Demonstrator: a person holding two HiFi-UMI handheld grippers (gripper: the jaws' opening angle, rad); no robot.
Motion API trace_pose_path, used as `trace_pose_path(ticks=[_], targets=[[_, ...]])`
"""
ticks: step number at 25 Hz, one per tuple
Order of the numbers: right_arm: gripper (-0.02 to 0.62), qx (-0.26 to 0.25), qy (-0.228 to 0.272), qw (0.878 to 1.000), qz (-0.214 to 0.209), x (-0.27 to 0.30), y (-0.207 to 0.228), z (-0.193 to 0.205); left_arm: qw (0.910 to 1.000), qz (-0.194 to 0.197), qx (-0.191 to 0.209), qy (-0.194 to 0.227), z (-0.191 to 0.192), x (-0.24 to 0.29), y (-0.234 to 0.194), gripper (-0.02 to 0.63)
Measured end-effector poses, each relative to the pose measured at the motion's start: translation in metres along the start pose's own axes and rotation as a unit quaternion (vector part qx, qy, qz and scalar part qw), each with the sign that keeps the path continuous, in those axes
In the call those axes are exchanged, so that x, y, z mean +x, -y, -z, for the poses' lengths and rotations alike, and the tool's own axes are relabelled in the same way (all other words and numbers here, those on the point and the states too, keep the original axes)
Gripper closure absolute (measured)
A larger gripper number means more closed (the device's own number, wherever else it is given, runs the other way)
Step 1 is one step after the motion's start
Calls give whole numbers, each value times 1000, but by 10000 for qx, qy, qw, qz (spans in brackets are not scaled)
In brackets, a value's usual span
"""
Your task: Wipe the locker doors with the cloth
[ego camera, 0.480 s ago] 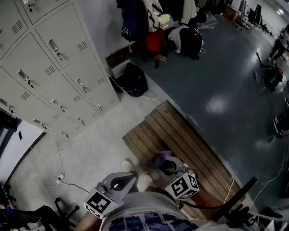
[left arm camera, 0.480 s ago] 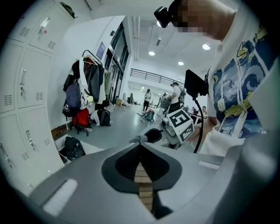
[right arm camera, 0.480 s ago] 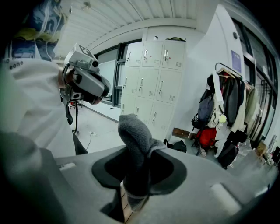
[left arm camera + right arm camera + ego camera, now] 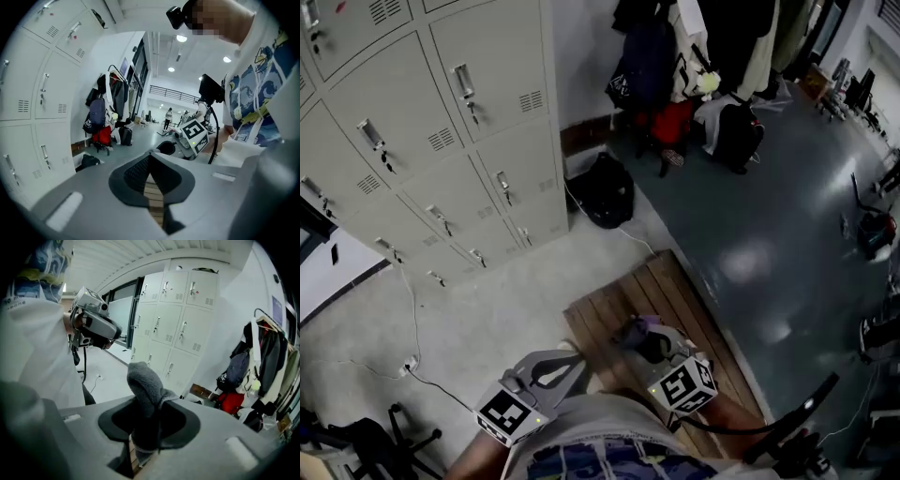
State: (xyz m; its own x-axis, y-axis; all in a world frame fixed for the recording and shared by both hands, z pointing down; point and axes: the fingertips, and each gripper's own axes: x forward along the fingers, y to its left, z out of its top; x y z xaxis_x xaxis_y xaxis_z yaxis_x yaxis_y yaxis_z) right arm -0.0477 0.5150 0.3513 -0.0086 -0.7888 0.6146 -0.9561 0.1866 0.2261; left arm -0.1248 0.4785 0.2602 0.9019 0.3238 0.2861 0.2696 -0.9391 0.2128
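The right gripper (image 4: 146, 427) has its fingers clenched on the grey cloth (image 4: 144, 383), which stands up between them. The locker doors (image 4: 174, 329) lie ahead of those fingers, well apart. The left gripper (image 4: 152, 185) is nearer them, fingers pressed together on nothing.

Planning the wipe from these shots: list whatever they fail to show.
Lockers: the head view's top and left edges cut off the upper rows.
Cloth: in the right gripper view, its lower end is hidden between the jaws.
Dirt on the doors: too small to tell in any view.
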Motion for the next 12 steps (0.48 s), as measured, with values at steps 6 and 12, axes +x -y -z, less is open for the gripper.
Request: trace_pose_path(ticks=[6,12], targets=[[479,-1101,-67,9939,49,72,59,-74,9985,-259,293,382,-46,-27,-90,604],[479,-2283,-154,9735,-27,133,106,-121,9930,-852,123,812,-63,-52,-147,604]])
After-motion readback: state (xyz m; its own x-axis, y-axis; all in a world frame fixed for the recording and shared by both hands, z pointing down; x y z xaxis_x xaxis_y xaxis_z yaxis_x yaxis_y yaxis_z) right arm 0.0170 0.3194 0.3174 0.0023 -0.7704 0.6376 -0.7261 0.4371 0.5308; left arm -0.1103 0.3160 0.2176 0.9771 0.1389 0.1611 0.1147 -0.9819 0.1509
